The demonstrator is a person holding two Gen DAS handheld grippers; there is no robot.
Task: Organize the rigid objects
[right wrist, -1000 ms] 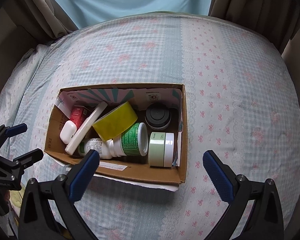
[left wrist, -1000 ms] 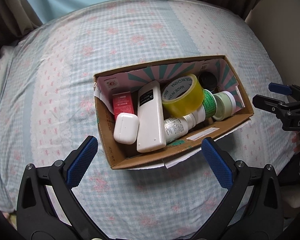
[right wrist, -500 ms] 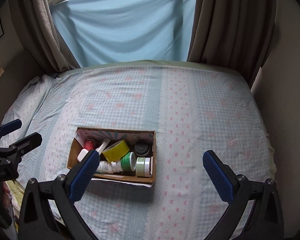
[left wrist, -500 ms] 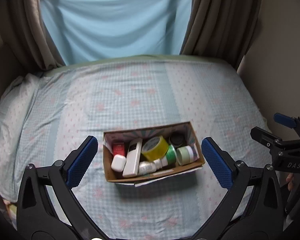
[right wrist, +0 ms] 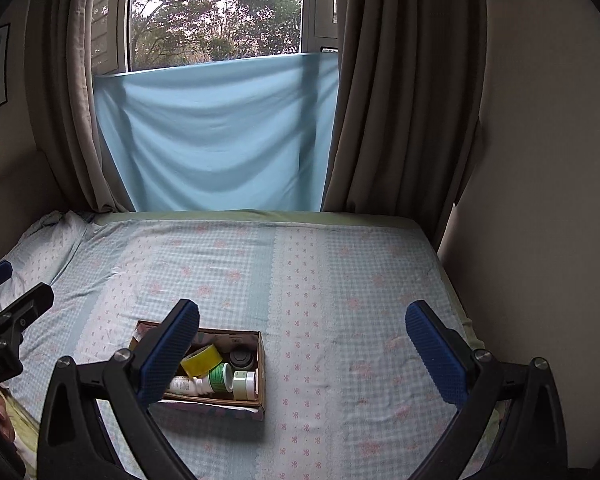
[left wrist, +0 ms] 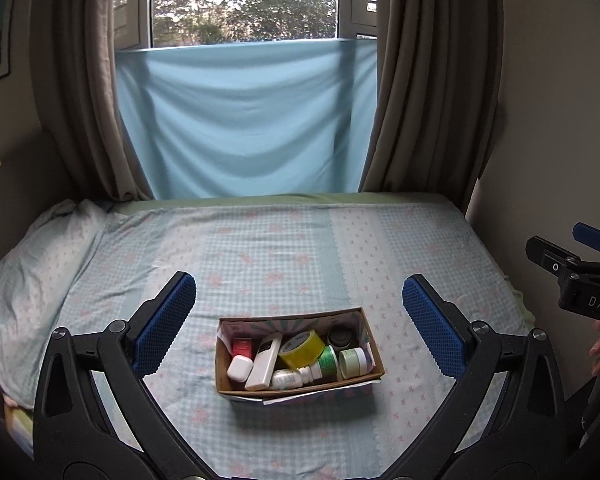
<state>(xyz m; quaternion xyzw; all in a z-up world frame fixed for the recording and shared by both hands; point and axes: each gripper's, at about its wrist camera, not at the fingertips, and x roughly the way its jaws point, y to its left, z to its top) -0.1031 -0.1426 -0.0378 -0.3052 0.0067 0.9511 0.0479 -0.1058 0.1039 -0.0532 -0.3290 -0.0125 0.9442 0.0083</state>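
Observation:
A cardboard box [left wrist: 367, 335] sits on the bed near its front edge; it also shows in the right wrist view [right wrist: 261, 364]. It holds a yellow tape roll [left wrist: 302, 349], a white remote-like case [left wrist: 264, 362], a white earbud case [left wrist: 240, 368], a red box [left wrist: 242, 347], a white bottle [left wrist: 290, 378], a green bottle [left wrist: 327, 360], a pale green jar [left wrist: 353, 362] and a dark jar [left wrist: 340, 337]. My left gripper [left wrist: 298, 326] is open and empty, well above and back from the box. My right gripper [right wrist: 302, 356] is open and empty, to the right of the box.
The bed [left wrist: 284, 248] has a blue checked sheet with a pillow [left wrist: 32, 264] at the left. A blue cloth [left wrist: 244, 120] hangs over the window between brown curtains. A wall [right wrist: 540, 200] borders the bed on the right.
Both grippers have pulled far back and up from the box, tilting up so the window and curtains now show. Both stay open and empty. The box has not moved.

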